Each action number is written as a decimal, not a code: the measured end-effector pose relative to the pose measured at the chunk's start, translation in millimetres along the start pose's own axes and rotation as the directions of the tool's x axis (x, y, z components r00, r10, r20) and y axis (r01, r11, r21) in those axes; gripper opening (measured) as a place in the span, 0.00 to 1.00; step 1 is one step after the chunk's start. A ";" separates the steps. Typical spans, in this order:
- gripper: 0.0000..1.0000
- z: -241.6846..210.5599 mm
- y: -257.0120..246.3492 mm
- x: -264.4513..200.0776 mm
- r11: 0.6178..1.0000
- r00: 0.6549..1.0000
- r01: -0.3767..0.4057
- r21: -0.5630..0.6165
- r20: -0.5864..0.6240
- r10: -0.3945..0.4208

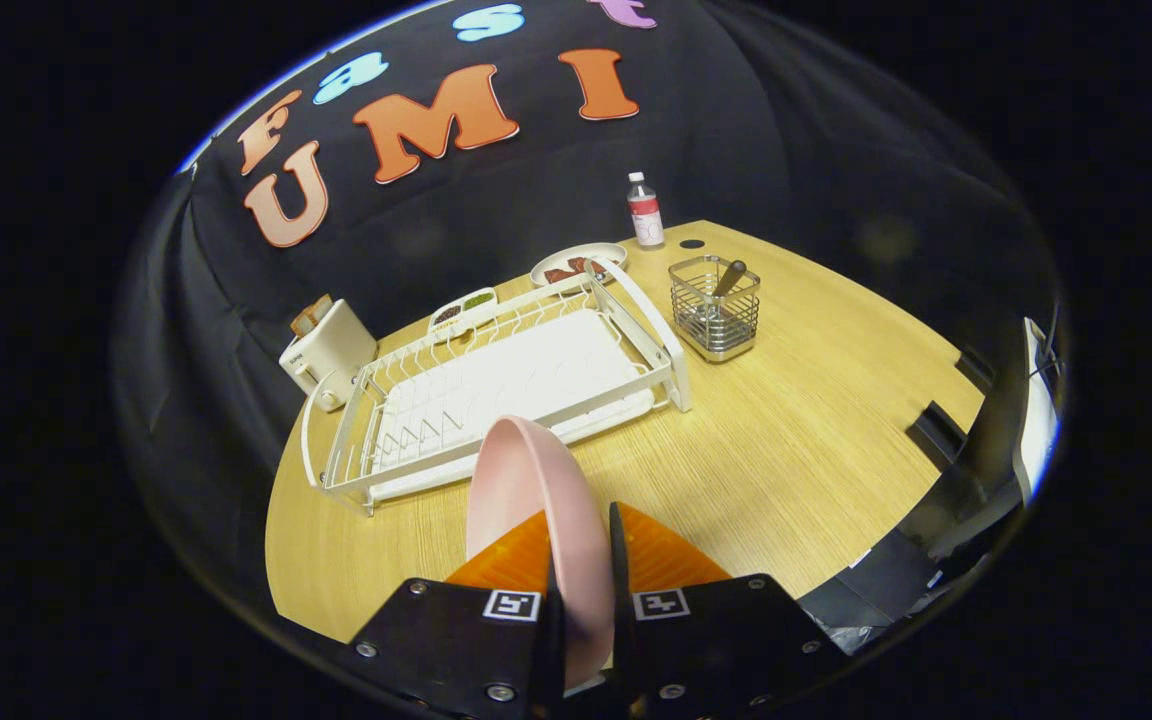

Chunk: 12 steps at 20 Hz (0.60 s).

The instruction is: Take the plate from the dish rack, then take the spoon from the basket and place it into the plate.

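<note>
While our gripper (584,560) pinches the pink plate (526,500) upright between both fingers, we see the dish rack (506,385) just beyond.

Hidden parts
The plate's (526,500) lower rim sits behind the tool (584,560); the spoon's (729,278) bowl hides in the basket (714,310).

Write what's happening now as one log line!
step: plate out of rack | hand-held gripper: shut on plate, held above table | rack: empty | spoon: in basket
</note>
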<state>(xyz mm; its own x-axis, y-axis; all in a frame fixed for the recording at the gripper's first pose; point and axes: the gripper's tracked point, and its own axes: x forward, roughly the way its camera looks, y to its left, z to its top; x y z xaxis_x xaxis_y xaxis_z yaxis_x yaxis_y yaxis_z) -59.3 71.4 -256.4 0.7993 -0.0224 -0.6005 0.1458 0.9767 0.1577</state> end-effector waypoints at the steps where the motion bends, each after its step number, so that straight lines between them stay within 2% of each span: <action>1: 0.19 -1.5 -1.4 2.1 1.000 1.000 -0.007 0.014 0.000 0.007; 6: 0.19 -9.6 -7.2 18.4 0.992 0.999 -0.045 0.121 -0.010 0.046; 12: 0.19 -29.7 -4.5 40.3 0.953 0.989 -0.118 0.278 -0.055 0.138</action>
<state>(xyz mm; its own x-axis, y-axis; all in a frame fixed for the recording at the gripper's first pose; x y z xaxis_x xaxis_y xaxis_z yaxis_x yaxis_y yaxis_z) -45.0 72.4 -304.5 0.7782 0.1249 -0.6155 0.2068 0.8744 0.4389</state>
